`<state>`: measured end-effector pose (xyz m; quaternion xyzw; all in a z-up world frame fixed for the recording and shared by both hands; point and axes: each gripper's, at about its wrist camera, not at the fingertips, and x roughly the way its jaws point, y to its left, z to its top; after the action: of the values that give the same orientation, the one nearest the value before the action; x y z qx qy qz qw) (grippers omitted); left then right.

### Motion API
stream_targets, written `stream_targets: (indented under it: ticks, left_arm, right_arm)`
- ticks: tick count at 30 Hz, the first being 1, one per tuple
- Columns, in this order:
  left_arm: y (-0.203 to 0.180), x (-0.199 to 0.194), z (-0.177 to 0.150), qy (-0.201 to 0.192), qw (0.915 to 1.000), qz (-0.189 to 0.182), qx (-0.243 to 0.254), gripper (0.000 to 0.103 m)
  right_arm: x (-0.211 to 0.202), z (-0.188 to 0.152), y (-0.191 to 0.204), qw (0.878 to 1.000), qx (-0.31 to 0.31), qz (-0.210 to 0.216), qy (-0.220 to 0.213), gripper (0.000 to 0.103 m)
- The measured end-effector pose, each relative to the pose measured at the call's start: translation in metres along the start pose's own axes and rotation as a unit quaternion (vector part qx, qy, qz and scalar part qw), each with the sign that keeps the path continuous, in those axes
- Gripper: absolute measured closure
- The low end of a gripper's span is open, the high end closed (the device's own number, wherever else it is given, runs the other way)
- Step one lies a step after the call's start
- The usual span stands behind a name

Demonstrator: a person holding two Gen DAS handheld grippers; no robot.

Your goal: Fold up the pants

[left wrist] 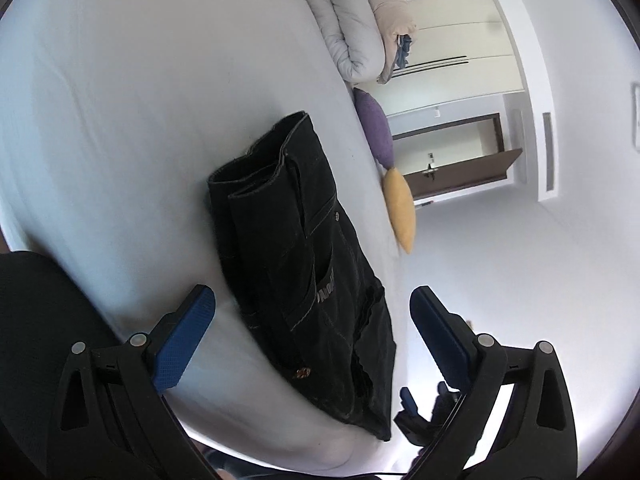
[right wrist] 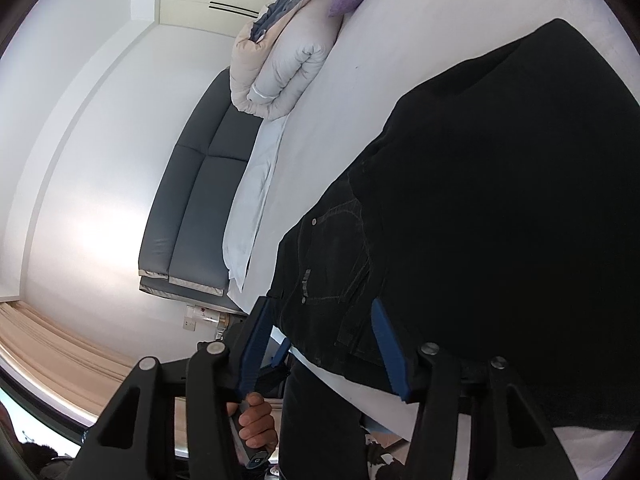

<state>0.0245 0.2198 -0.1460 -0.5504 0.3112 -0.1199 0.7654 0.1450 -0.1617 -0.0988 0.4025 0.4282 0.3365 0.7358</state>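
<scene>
In the left wrist view, the black pants (left wrist: 304, 264) lie folded into a long bundle on the white bed (left wrist: 120, 120), leg hems at the far end and waistband near the camera. The left gripper (left wrist: 312, 340) has its blue pads spread wide on either side of the near end, touching nothing. A purple cushion (left wrist: 374, 128) and a yellow cushion (left wrist: 400, 212) sit at the bed's right edge, a rolled duvet (left wrist: 356, 24) farther off. In the right wrist view, the right gripper (right wrist: 324, 344) is partly open, the pants' (right wrist: 480, 220) near edge between its pads; whether they press it is unclear. A hand (right wrist: 256, 420) holds the other gripper's handle below.
</scene>
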Motion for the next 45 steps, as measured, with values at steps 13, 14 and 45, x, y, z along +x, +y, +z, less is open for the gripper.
stream_targets:
  ticks: [13,14,45]
  left_arm:
    - [0.024,0.033,0.024,-0.001,0.9982,-0.026,-0.053,0.051]
    - [0.028,0.035,0.026,0.003,0.9978,-0.024,-0.062,0.059]
    - [-0.128,0.065,0.013,-0.014,0.9693,0.083,0.231,0.089]
  right_arm:
    - [0.031,0.024,-0.001,0.999,-0.005,-0.02,0.028,0.064]
    - [0.038,0.029,0.001,0.999,-0.009,-0.032,0.035,0.067]
    - [0.096,0.055,-0.031,0.987,-0.019,-0.14,0.081,0.103]
